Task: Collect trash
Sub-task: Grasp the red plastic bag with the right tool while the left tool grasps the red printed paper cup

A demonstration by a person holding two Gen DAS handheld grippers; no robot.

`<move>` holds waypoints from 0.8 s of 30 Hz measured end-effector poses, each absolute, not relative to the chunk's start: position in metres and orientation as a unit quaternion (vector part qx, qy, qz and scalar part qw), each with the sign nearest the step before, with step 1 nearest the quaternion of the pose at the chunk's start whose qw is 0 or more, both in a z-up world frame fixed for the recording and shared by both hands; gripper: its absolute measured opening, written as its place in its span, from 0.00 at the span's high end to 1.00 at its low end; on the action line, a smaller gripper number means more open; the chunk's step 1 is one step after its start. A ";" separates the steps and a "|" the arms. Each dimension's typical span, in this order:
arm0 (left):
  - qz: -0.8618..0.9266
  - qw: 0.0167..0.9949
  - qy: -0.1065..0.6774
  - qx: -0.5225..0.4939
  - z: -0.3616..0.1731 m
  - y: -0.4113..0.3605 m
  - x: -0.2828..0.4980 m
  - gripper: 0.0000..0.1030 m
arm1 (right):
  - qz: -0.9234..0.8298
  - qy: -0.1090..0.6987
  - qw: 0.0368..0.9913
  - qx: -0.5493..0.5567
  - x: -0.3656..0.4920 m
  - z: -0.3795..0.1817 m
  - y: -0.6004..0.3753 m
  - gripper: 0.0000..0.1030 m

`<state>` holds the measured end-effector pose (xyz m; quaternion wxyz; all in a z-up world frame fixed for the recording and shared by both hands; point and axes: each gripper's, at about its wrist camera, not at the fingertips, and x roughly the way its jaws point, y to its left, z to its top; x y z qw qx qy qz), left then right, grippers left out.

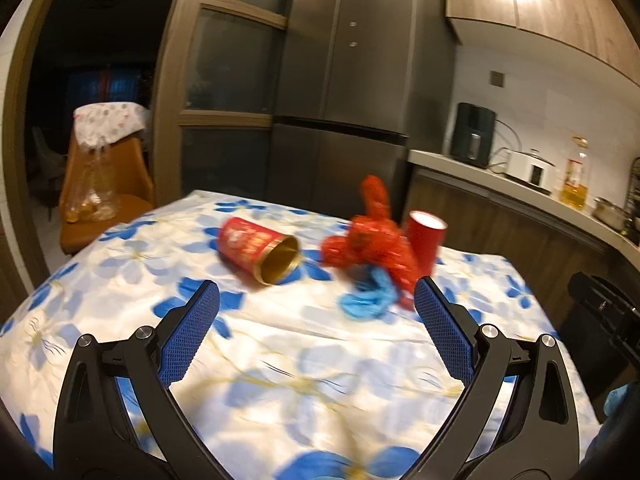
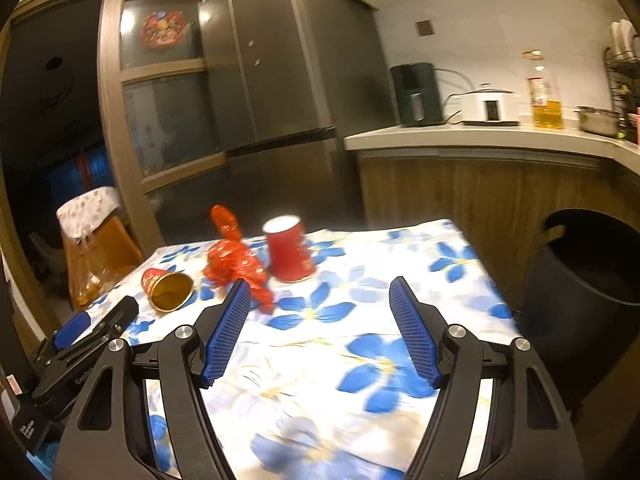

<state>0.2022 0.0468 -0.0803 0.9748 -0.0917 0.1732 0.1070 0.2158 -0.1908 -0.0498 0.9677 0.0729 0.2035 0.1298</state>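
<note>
Both sets of fingers spread and empty over worktop [image 1: 280, 360], left gripper [image 1: 316, 294] and right gripper [image 2: 320, 290] aimed at trash near far edge: tipped red can [image 1: 256, 250] toward far left corner, crumpled red wrapper [image 1: 372, 248] touching blue scrap [image 1: 366, 300], upright red cup [image 2: 289, 249] just beside wrapper, black bin [image 2: 580, 280] off right edge.

On your bench [image 1: 280, 380] you have two red cans: one tipped over [image 1: 256, 250], one upright [image 1: 425, 240]. There is one crumpled red wrapper [image 1: 370, 246] and what looks like one blue scrap [image 1: 366, 300], blurred. One black bin [image 2: 584, 280] stands beside it.
</note>
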 end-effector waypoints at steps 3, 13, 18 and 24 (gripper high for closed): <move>0.126 0.973 0.169 -0.095 -0.080 0.062 0.208 0.07 | 0.147 0.209 0.965 0.065 0.233 -0.054 -0.166 0.31; 0.155 0.966 0.177 -0.107 -0.085 0.096 0.240 0.07 | 0.181 0.224 0.957 0.034 0.298 -0.067 -0.094 0.31; 0.155 0.965 0.178 -0.113 -0.086 0.102 0.252 0.07 | 0.182 0.231 0.956 0.025 0.325 -0.073 -0.071 0.32; 0.150 0.960 0.195 -0.132 -0.092 0.113 0.271 0.07 | 0.178 0.257 0.950 0.020 0.354 -0.086 -0.055 0.41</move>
